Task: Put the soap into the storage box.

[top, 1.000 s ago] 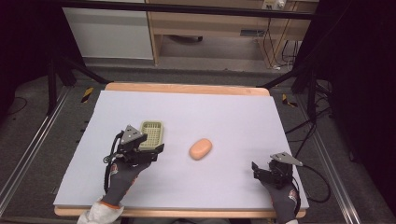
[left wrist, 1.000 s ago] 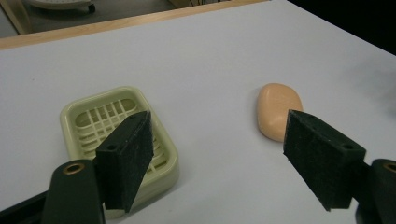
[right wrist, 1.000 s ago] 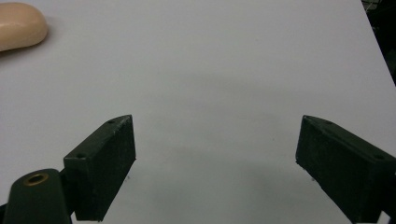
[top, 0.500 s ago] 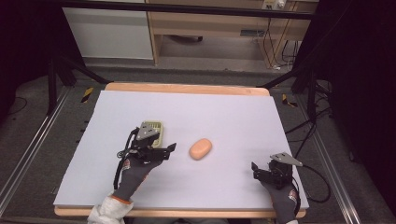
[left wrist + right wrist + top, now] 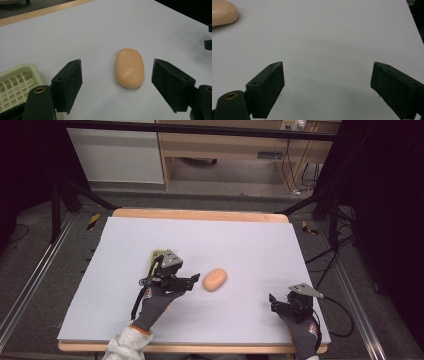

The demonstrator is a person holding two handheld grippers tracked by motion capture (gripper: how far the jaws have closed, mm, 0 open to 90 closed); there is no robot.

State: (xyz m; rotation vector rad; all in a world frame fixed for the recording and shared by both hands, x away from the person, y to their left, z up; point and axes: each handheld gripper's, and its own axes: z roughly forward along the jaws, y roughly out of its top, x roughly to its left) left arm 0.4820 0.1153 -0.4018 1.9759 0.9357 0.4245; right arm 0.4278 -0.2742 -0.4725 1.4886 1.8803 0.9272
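Observation:
A peach-coloured oval soap bar lies flat on the white table top, near the middle. My left gripper stands just left of it and points at it. In the left gripper view the soap bar lies a little ahead of the open left gripper, in line with the gap between its jaws and untouched by them. A pale green slotted soap dish sits behind that gripper, partly hidden; its corner shows at lower left. My right gripper rests open near the front right edge, with nothing between the jaws.
The white sheet covers a wooden table whose edge shows at the back. In the right gripper view the soap lies far off at upper left. Metal frame legs and cables stand on the floor around the table.
My left gripper has moved right, from beside the soap dish to just short of the soap, and now covers most of the dish. The right gripper has stayed put.

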